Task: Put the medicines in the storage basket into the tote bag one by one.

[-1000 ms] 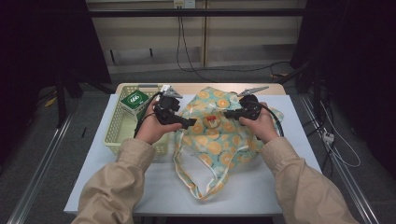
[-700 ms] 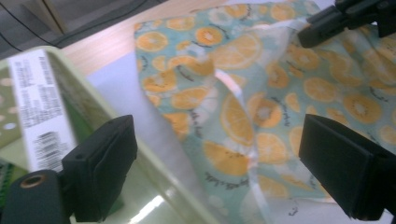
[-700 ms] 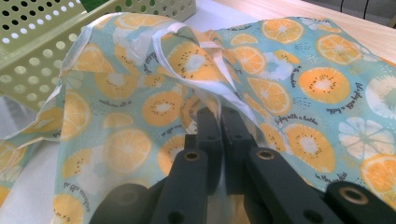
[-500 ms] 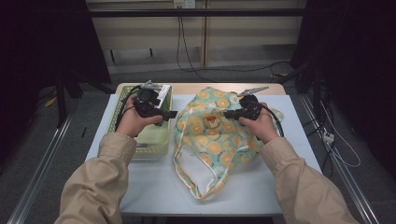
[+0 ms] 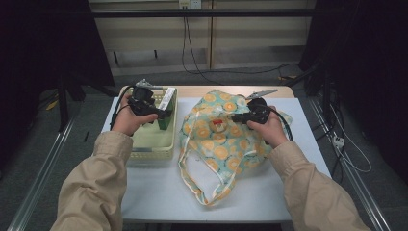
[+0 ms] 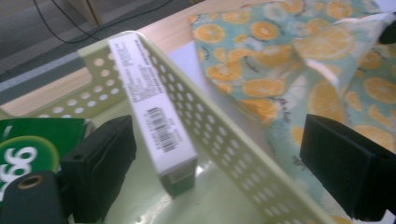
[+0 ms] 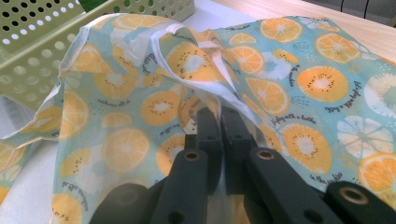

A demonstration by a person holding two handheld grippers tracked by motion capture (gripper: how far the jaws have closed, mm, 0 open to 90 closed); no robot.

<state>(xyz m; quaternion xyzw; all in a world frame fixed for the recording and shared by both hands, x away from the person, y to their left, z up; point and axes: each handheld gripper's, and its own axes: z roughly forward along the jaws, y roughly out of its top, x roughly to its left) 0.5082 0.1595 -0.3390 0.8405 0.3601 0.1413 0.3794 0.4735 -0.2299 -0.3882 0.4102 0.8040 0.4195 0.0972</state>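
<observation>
- Right now a cloth bag (image 5: 219, 139) is lying on the white table (image 5: 288, 192), just beside the green basket (image 5: 151, 144).
- Its cloth is showing a light blue-green colour with orange and kiwi slices all over it, and it is looking soft and crumpled.
- One long pale handle (image 5: 192, 180) is hanging down from the bag toward the person.
- Near the bag's top edge, the right gripper (image 5: 235, 117) is pinching the cloth, with its jaws squeezed tight on a fold.
- Beside the bag, the left gripper (image 5: 166, 114) is hovering over the basket with its jaws standing wide apart and nothing between the pads.
- Looking from the right gripper view, small dark writing is showing on the bag (image 7: 299, 93), and a white seam is running to the jaws.
- Looking from the left gripper view, a white box (image 6: 154, 112) with a barcode is leaning on the basket wall (image 6: 224, 144) next to the bag, and a green packet (image 6: 32, 144) is lying farther from the bag.
- Looking from the high view, both sleeves and hands are showing, one on each side of the bag.
</observation>
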